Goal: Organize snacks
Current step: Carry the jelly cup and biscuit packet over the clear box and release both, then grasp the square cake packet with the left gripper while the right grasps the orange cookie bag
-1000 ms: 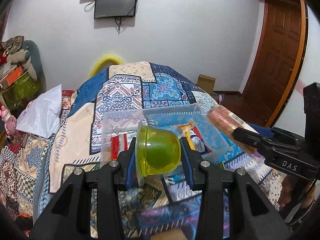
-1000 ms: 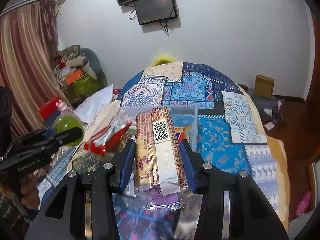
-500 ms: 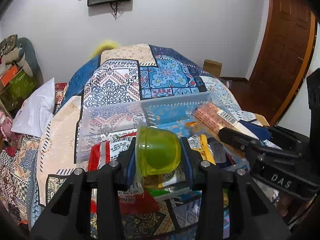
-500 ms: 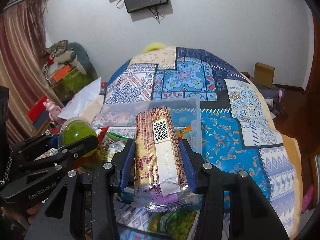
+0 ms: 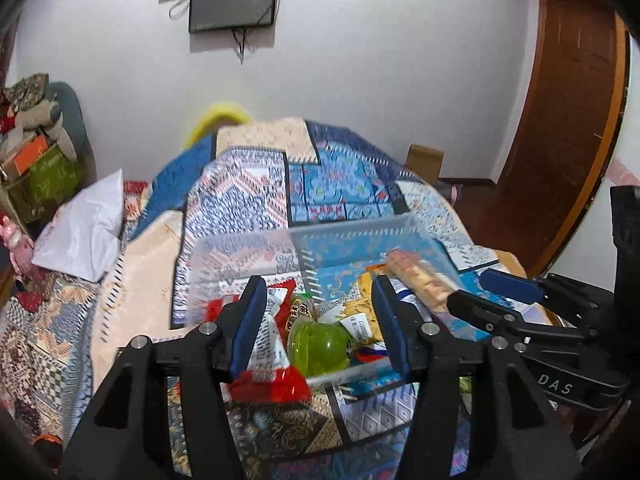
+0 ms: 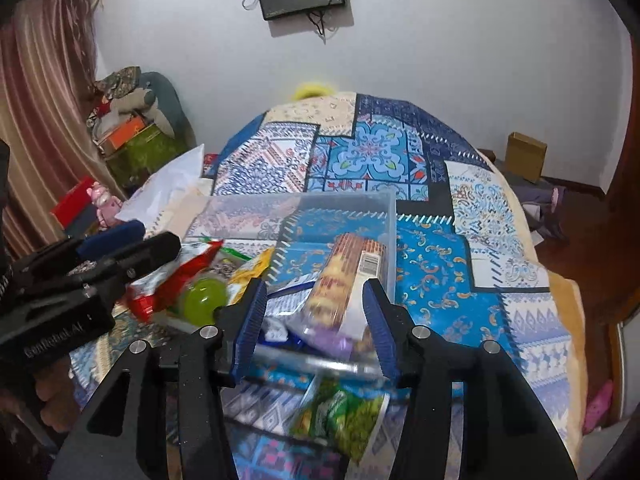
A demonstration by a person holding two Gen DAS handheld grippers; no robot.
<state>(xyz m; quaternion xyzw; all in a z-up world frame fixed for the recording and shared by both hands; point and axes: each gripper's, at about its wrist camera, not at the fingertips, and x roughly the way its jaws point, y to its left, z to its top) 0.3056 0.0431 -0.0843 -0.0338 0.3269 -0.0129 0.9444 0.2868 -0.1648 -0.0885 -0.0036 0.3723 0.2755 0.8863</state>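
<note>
Left wrist: left gripper spread wide, green jelly cup loose in clear bin beside red packet; right wrist: right gripper apart, biscuit roll freed in bin, so next likely fetches green packet outside.

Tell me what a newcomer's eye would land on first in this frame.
Probably the clear plastic bin on the patchwork bedspread, crowded with snacks. Both grippers hang open above it: the left gripper over a green jelly cup beside a red wrapper, the right gripper over a brown biscuit roll leaning at the bin's right end. A green snack bag lies outside, just in front of the bin.
</note>
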